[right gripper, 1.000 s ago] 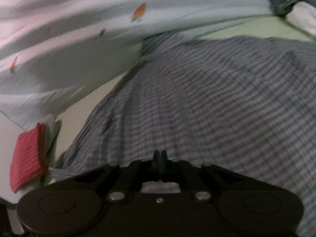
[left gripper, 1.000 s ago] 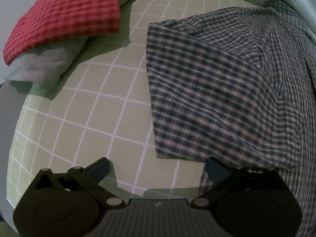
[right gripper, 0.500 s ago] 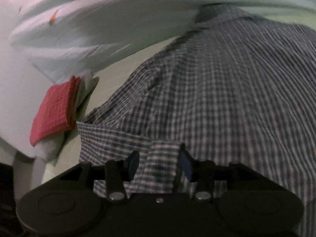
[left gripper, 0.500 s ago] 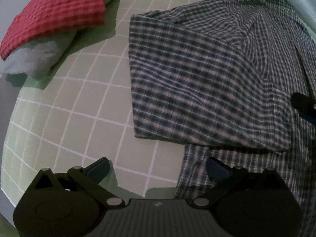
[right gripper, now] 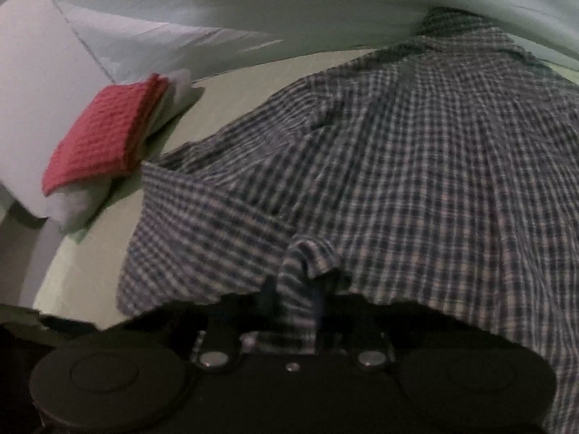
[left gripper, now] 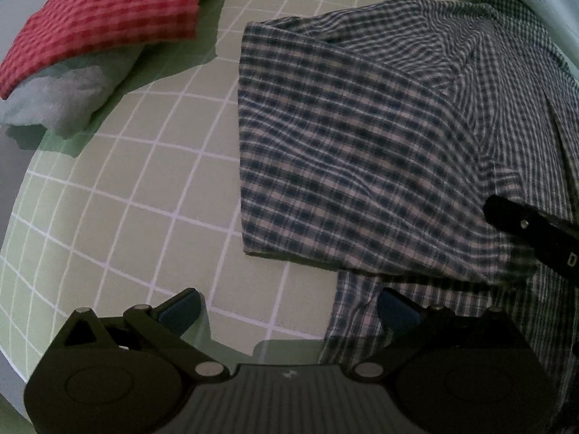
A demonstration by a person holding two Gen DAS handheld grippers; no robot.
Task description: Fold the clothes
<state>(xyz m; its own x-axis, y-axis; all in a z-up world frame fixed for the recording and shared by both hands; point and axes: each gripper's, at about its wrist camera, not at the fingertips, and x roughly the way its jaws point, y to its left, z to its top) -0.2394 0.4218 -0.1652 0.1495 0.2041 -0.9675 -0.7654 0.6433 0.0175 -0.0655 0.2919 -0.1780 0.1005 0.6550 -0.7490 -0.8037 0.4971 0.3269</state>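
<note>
A dark blue and white checked shirt [left gripper: 362, 152] lies on the green gridded mat [left gripper: 144, 188], its left sleeve folded over the body. My left gripper [left gripper: 289, 307] is open and empty, low over the mat at the shirt's lower left edge. My right gripper [right gripper: 295, 296] is shut on a pinched fold of the shirt [right gripper: 416, 166], which bunches up between the fingers. The right gripper's body also shows at the right edge of the left wrist view [left gripper: 535, 231].
A folded stack with a red checked cloth [left gripper: 105, 18] on top of a white garment [left gripper: 68, 97] lies at the mat's far left; it also shows in the right wrist view [right gripper: 105, 137]. A pale blue printed sheet [right gripper: 253, 11] runs behind the mat.
My right gripper has gone from open around a shirt fold to shut on it. The left gripper has shifted a little left and stays open.
</note>
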